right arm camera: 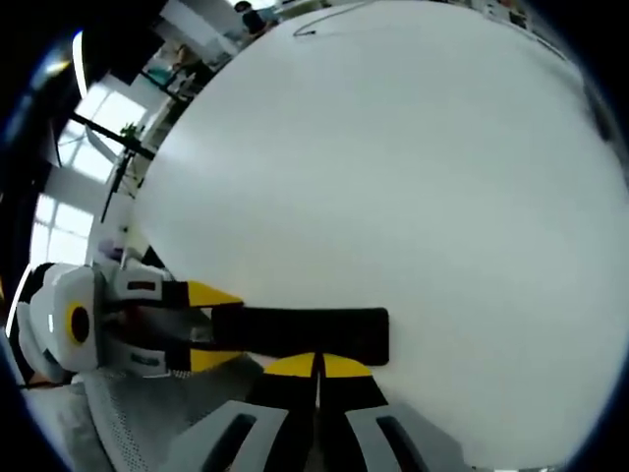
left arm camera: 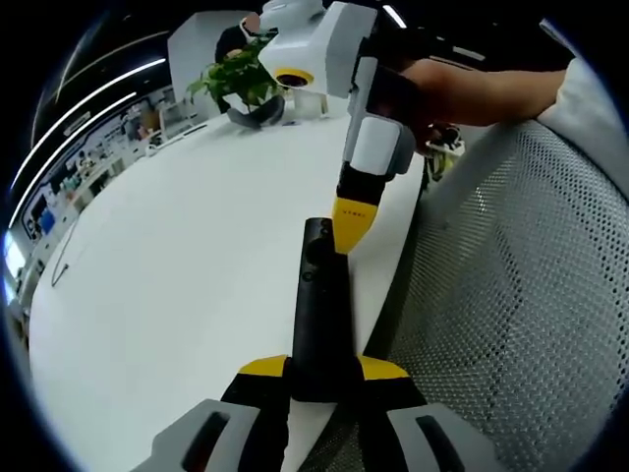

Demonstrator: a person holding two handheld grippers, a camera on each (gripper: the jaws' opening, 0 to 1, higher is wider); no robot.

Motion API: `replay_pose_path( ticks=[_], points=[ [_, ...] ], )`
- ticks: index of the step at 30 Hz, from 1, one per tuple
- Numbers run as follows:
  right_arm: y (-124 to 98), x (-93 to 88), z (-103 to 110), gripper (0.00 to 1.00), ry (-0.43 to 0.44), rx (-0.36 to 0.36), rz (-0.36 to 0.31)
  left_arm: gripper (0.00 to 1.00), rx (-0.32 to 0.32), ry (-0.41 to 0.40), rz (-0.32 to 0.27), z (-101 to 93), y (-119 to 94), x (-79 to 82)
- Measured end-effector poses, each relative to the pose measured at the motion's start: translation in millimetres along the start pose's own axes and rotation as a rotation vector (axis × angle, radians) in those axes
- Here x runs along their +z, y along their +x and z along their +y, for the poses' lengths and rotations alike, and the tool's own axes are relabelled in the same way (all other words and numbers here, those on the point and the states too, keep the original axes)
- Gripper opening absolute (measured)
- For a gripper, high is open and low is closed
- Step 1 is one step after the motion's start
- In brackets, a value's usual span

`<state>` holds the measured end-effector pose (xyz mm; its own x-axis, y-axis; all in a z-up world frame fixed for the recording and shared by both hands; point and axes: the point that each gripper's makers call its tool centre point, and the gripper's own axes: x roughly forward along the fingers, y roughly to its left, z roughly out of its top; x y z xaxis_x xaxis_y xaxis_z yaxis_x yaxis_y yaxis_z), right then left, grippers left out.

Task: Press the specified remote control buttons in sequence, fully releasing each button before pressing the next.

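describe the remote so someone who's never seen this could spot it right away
Find the big white table. At its near edge lies the remote, a long, slim black bar clamped at one end by the left tool. It is the one dark thing on the white top.

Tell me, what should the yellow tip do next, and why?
Probably ease the right gripper a little onto the buttons: its shut yellow tip sits beside the top of the black remote, which the left gripper clamps over the white table.

No text or label can be read.
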<state>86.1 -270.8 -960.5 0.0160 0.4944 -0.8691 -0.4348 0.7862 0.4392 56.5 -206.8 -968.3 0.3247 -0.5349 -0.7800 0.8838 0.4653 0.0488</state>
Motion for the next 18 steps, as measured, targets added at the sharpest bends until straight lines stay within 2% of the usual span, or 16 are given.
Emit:
replay_pose_path(
  ticks=[3, 6, 8, 18],
  points=[
    [-3, 6.5, 1, 0.00, 0.025, 0.024, -0.042, 0.24, 0.003, 0.010, 0.001, -0.1, 0, 0.2],
    [-4, 7.5, 1, 0.00, 0.025, 0.025, -0.050, 0.24, 0.002, -0.007, 0.003, 0.1, -1, -0.1],
    [-3, 7.4, 1, 0.00, 0.024, 0.024, -0.049, 0.24, -0.011, -0.046, 0.022, -2.7, -1, -1.6],
    [6, 3.1, 8, 0.00, -0.033, 0.022, -0.014, 0.24, -0.028, -0.004, 0.033, -6.9, 0, -1.9]
  ],
)
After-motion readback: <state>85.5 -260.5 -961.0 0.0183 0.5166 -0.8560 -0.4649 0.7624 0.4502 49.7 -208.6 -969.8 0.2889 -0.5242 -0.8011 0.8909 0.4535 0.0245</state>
